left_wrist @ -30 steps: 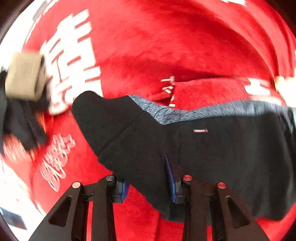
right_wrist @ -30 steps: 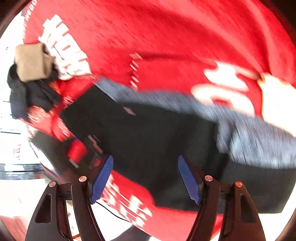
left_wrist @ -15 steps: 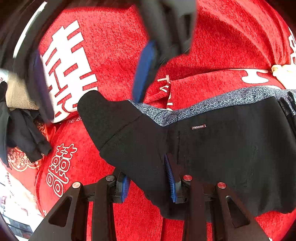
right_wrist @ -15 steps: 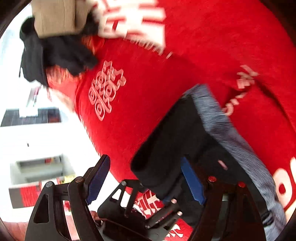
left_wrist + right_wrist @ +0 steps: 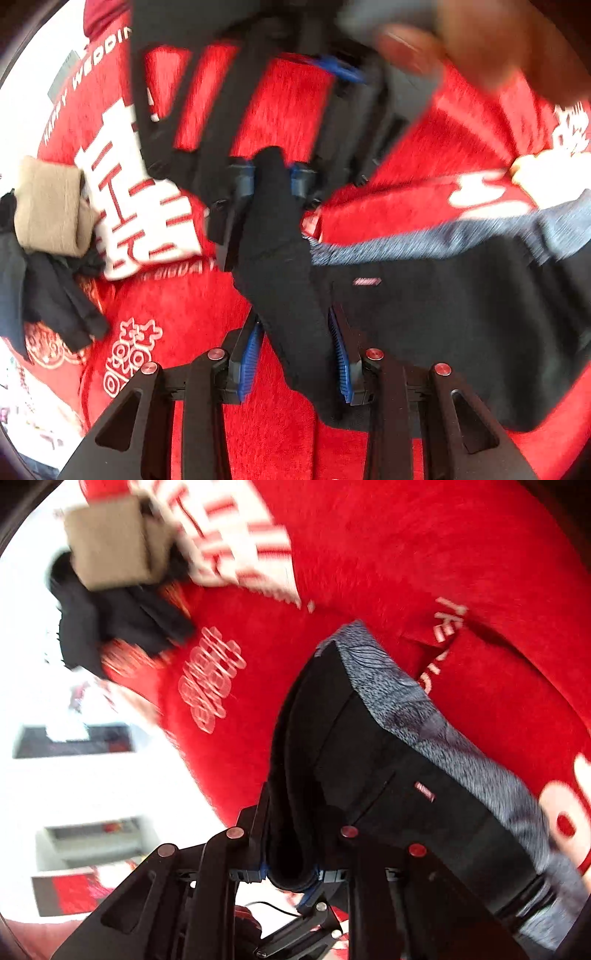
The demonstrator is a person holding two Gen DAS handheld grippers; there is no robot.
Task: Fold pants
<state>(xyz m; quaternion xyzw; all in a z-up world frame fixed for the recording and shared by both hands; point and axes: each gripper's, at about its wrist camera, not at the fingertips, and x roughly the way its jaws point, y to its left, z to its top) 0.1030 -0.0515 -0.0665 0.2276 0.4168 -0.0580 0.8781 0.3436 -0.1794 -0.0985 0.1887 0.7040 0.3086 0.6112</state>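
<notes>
Black pants (image 5: pixel 443 332) with a grey waistband (image 5: pixel 424 240) lie on a red blanket (image 5: pixel 184 306). My left gripper (image 5: pixel 295 354) is at the near edge of the pants, its blue pads pressed on a thick fold of black cloth. Just beyond it, my right gripper (image 5: pixel 273 177) points back toward me and pinches the tip of the same black corner. In the right wrist view the pants (image 5: pixel 369 757) rise in a folded ridge from the shut right gripper (image 5: pixel 290 875) across the blanket (image 5: pixel 406 554). A blurred hand (image 5: pixel 498 48) holds the right gripper.
A folded tan cloth (image 5: pixel 48 210) sits on a heap of dark garments (image 5: pixel 44 295) at the blanket's left edge, also seen as the tan cloth (image 5: pixel 110 542) and dark heap (image 5: pixel 110 624). A pale object (image 5: pixel 546 181) lies at the right. White floor lies beyond the blanket.
My right gripper swung over from above the pants to their left corner and shut on it, lifting it a little. The left gripper kept its hold on the near edge.
</notes>
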